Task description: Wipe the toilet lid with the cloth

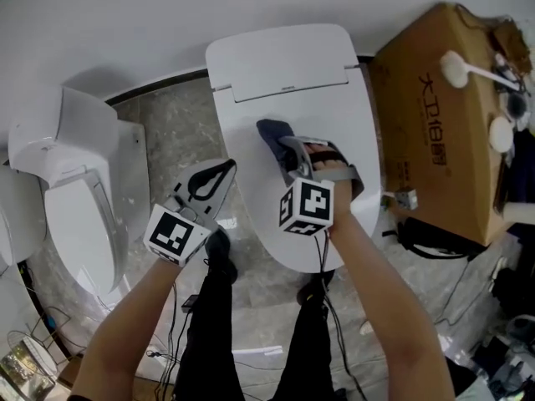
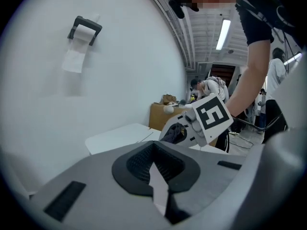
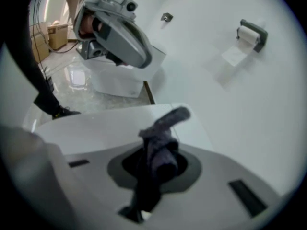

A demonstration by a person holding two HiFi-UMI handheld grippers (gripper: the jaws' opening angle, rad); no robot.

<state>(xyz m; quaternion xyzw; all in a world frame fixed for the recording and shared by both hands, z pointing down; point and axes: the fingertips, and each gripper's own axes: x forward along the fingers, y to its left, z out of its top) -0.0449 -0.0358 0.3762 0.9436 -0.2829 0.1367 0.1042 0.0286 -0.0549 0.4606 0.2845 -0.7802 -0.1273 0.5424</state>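
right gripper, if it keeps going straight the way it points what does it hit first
Probably the toilet lid: the right gripper, shut on the cloth, points low along it toward its rear edge, so the cloth would meet it first. Beyond is the wall; depth is unclear.

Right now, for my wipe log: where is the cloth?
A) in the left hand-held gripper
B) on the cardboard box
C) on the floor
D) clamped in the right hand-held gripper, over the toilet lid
D: the right gripper view shows the cloth pinched in the right hand-held gripper, and the head view places it over the toilet lid.
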